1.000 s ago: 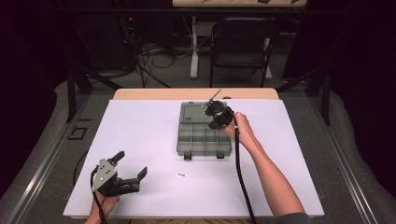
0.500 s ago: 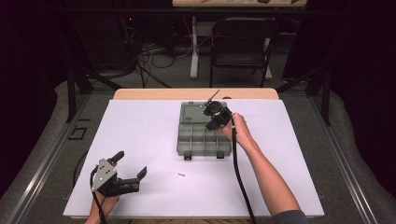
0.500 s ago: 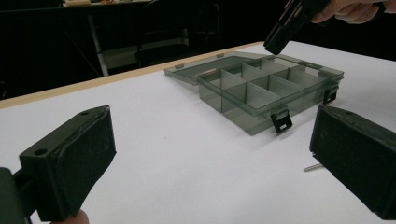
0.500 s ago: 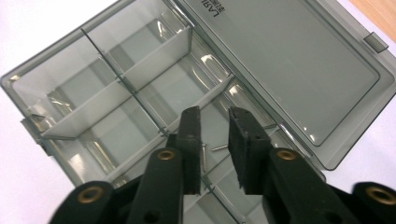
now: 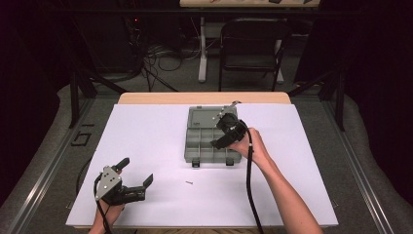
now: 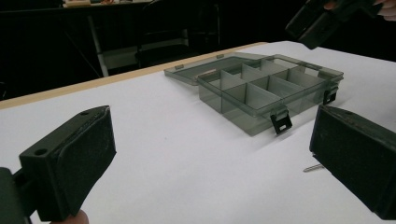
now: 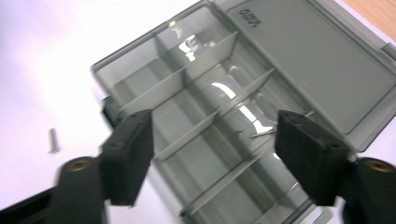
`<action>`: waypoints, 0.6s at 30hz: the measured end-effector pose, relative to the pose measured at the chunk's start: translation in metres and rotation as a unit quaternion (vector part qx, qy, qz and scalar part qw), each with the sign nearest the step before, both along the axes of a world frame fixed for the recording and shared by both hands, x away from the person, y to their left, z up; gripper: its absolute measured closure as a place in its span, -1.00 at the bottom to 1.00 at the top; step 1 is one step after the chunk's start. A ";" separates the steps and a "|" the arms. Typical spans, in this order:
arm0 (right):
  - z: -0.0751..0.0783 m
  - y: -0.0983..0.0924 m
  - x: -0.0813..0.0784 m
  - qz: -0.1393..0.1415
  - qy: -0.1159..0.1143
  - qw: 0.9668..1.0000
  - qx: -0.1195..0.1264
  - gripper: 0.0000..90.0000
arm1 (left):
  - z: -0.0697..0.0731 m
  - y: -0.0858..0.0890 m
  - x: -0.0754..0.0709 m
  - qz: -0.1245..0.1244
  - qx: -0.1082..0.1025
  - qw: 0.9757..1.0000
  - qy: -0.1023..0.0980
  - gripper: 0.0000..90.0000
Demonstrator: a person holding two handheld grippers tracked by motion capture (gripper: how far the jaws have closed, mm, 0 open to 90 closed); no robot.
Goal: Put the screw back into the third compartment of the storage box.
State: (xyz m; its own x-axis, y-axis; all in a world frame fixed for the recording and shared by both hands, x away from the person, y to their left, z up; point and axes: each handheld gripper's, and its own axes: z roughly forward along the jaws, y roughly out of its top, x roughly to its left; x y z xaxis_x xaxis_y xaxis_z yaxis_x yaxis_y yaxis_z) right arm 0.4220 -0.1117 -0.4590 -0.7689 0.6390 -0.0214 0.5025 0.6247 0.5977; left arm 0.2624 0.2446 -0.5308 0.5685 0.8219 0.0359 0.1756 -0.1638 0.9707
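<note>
In the high view the right gripper hangs over the open organizer box with its jaws just opened and nothing between them, while the left gripper rests low on the desk, jaws wide apart and empty. In the left gripper view one loose screw lies on the desk just beside the right-hand jaw, well short of the box. In the right gripper view a small screw lies in a compartment between the jaws, so I judge one screw is placed and one is left.
</note>
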 end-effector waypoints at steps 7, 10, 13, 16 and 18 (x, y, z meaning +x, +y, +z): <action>-0.004 0.001 -0.027 0.023 -0.012 1.000 0.009 -0.65 | 0.000 -0.001 0.000 0.000 -0.001 1.000 0.001 -1.00; -0.003 0.005 -0.036 0.033 -0.009 0.999 0.010 -0.69 | 0.000 -0.001 0.000 0.001 -0.001 1.000 0.000 -1.00; -0.003 0.011 -0.045 0.048 -0.009 0.999 0.011 -0.72 | 0.000 0.000 0.000 0.001 0.000 1.000 0.002 -1.00; -0.002 0.017 -0.052 0.059 -0.007 0.998 0.012 -0.77 | 0.000 0.000 0.000 0.000 0.000 1.000 0.001 -1.00; -0.002 0.019 -0.055 0.063 -0.005 0.998 0.013 -0.79 | 0.000 0.000 0.000 0.000 0.000 1.000 0.001 -1.00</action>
